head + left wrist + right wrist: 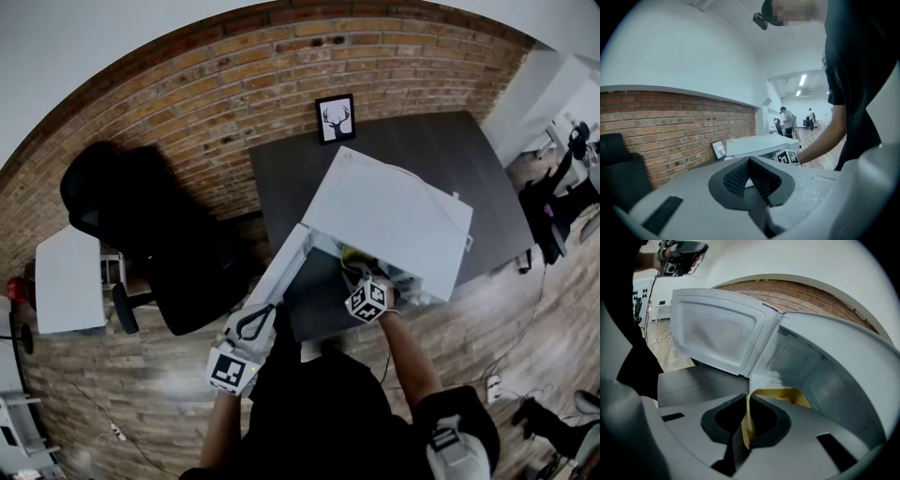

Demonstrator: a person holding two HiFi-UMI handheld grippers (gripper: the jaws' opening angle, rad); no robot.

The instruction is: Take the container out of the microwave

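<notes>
A white microwave (394, 211) stands on the dark table (450, 159) with its door (281, 272) swung open to the left. At the mouth of the cavity (811, 366) sits a yellow container (787, 394), a bit of which shows in the head view (354, 253). My right gripper (747, 397) is shut on the container's near rim, which runs down between the two pads. It reaches into the opening (361, 279). My left gripper (255, 317) hovers low by the door's outer edge. Its jaws (750, 160) are shut with nothing between them.
A framed deer picture (336, 117) leans on the brick wall at the table's back. A black office chair (141, 216) and a small white table (67, 281) stand to the left. The open door (717, 329) blocks the left side. People stand far off (787, 119).
</notes>
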